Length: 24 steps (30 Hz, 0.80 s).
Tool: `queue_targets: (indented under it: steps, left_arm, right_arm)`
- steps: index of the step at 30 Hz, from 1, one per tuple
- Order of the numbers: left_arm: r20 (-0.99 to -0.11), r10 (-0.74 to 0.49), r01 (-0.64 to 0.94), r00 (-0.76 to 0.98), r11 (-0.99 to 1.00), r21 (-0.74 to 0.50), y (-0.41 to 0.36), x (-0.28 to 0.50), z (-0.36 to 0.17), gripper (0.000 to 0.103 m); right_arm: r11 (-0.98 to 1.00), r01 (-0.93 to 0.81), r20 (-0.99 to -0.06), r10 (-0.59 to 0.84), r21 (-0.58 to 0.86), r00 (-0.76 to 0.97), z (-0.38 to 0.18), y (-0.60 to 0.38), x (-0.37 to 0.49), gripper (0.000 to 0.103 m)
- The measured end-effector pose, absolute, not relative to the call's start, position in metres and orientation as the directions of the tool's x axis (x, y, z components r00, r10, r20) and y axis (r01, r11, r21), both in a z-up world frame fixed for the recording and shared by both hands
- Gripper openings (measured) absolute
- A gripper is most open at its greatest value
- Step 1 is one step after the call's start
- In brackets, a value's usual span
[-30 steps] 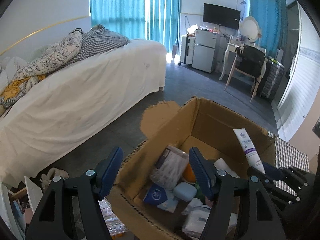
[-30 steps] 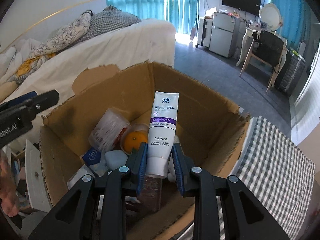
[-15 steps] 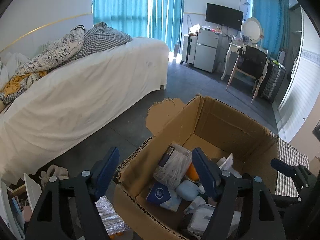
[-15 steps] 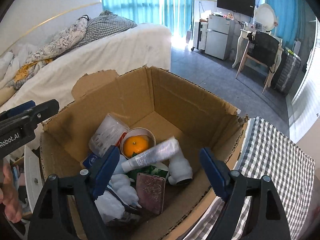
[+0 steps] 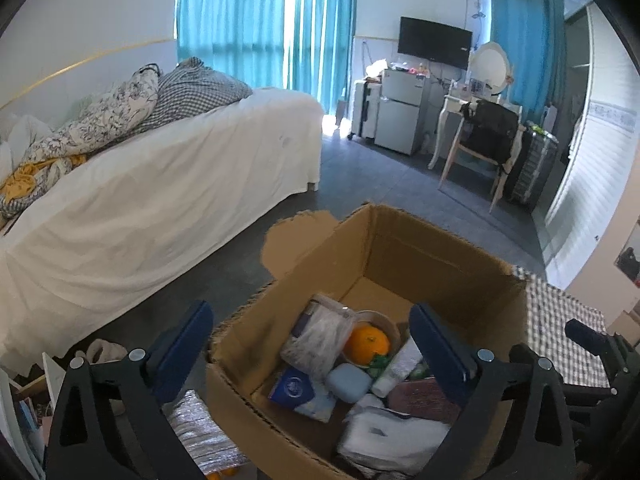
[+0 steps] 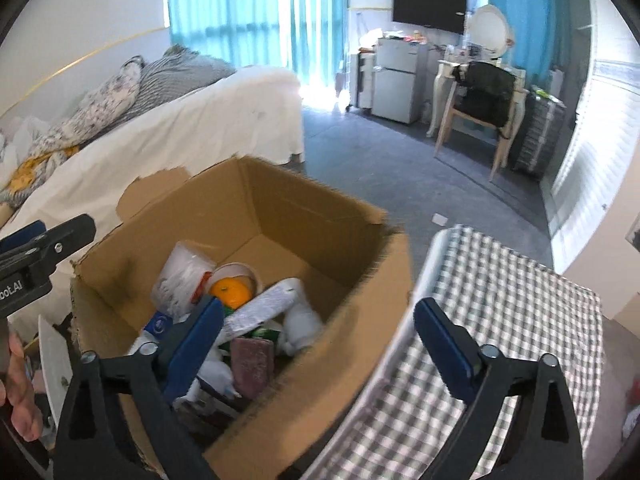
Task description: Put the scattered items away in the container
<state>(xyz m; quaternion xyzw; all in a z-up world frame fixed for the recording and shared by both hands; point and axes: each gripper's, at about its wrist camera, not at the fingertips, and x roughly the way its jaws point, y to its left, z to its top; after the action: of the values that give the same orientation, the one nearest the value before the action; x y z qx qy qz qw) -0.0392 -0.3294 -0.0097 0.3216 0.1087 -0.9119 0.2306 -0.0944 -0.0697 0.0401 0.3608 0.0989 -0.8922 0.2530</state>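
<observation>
Both my grippers are hanging over the open brown cardboard box (image 5: 436, 264), which sits against the edge of the table with the grey-and-white checked cloth (image 6: 500, 320).

The left gripper (image 5: 310, 334) has its jaws spread wide, they've just been opening, and there's nothing pinched between them, just the box's near corner below. The right gripper (image 6: 320, 330) has the same story: jaws just swung wide and empty, the left blue finger over the box contents, the right one over the cloth.

The white squeeze tube with purple print (image 6: 262, 310) now lies inside the box on its side, slanting from about 8 o'clock up to 2 o'clock, just below the orange fruit in its round tan bowl (image 6: 232, 292).

The left view gives a better look at the packed stuff: a crinkly clear plastic bag (image 5: 318, 336) at 9 o'clock of the orange, a pale blue rounded case (image 5: 348, 382) at 6 o'clock of it, and a dark blue packet (image 5: 294, 388) further toward 8. Only the tube's cap end pokes out there.

The right view shows what the left one hides: a maroon flat pouch (image 6: 254, 362) standing near the box's front wall, a lot more of the checked cloth, and fingers (image 6: 18, 396) of the hand holding the left gripper at the 9 o'clock edge. That view is a bit motion-blurred.
</observation>
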Motion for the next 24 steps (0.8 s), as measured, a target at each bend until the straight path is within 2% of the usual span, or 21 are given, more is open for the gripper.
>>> queue_targets:
  steps: [3, 13, 24]
  left_arm:
    - [-0.629, -0.340, 0.474, -0.699, -0.879, -0.052, -0.316, -0.041, -0.004, 0.103]
    - [-0.613, -0.278, 0.375, -0.740, -0.926, -0.032, -0.245, -0.050, 0.007, 0.103]
    - [-0.586, -0.157, 0.213, -0.795, -0.977, -0.028, -0.154, -0.057, 0.021, 0.103]
  right_arm:
    - [-0.873, 0.488, -0.680, -0.353, -0.008, -0.642, 0.049, -0.048, -0.092, 0.103]
    - [-0.935, 0.353, -0.668, -0.235, -0.044, -0.706, 0.068, 0.034, -0.086, 0.103]
    - [-0.981, 0.191, -0.653, -0.117, -0.042, -0.749, 0.088, 0.143, -0.066, 0.103]
